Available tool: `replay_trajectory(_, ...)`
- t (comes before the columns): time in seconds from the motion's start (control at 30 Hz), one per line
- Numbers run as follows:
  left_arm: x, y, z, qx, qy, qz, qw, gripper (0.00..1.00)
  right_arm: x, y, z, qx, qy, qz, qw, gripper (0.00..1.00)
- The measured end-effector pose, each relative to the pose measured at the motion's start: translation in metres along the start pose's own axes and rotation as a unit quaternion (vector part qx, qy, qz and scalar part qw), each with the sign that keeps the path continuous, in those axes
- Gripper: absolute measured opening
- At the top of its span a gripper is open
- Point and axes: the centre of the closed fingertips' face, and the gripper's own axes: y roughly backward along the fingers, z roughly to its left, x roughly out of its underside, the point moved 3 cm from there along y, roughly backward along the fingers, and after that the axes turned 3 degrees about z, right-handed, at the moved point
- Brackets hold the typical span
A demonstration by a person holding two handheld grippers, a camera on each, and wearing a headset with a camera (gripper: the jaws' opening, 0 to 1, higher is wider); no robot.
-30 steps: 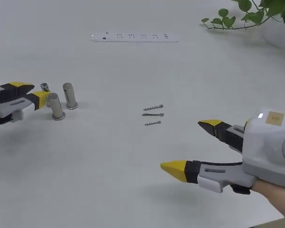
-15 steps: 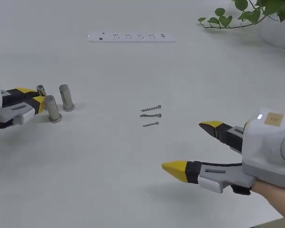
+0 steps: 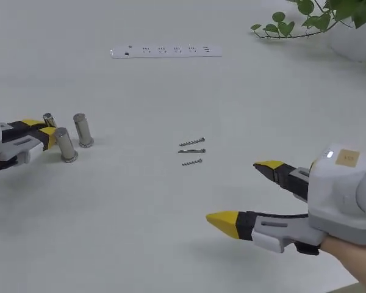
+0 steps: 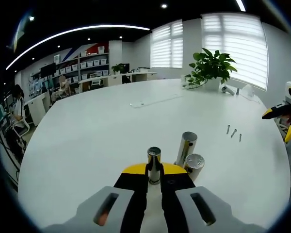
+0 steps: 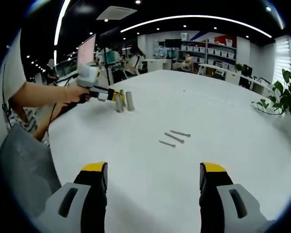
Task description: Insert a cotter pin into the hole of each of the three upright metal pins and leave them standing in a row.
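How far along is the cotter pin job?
Done: nothing; three cotter pins lie loose on the table. In hand: the left gripper is closed around one upright metal pin; the right gripper is open and empty. Left: all three insertions, then the row.

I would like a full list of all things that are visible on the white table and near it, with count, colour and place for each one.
table: one, white, under everything.
metal pins: three, silver, upright, clustered at the left.
cotter pins: three, grey, lying side by side at the centre.
power strip: one, white, far side of the table.
plant: one, green, far right corner.
left tongs: one, yellow-tipped, closed on the rear metal pin.
right tongs: one, yellow-tipped, open, above bare table at the near right.
hand: one, holding the right tongs.
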Motion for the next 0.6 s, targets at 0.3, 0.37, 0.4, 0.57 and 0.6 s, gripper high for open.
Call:
replay_trajectory(0.3,0.004,0.01,0.008,-0.032,0.008,0.013,0.9994,0.07,-0.002,0.002,0.003,-0.003,0.002,-0.004,1.0,0.79)
replay_trajectory(0.37,0.002,0.015,0.009,-0.039,0.016,0.006,0.9991,0.07,-0.002,0.002,0.004,-0.005,0.003,-0.006,1.0,0.79)
replay_trajectory(0.4,0.002,0.017,0.009,-0.04,0.022,0.002,0.999,0.07,-0.002,0.001,0.005,-0.006,0.004,-0.006,1.0,0.79)
replay_trajectory(0.57,0.003,0.03,0.004,-0.051,0.033,0.003,0.9981,0.07,-0.003,0.001,0.008,-0.014,0.01,-0.007,0.9998,0.79)
replay_trajectory(0.6,0.004,0.032,0.003,-0.053,0.035,0.004,0.998,0.07,-0.004,0.001,0.009,-0.015,0.012,-0.008,0.9998,0.79)
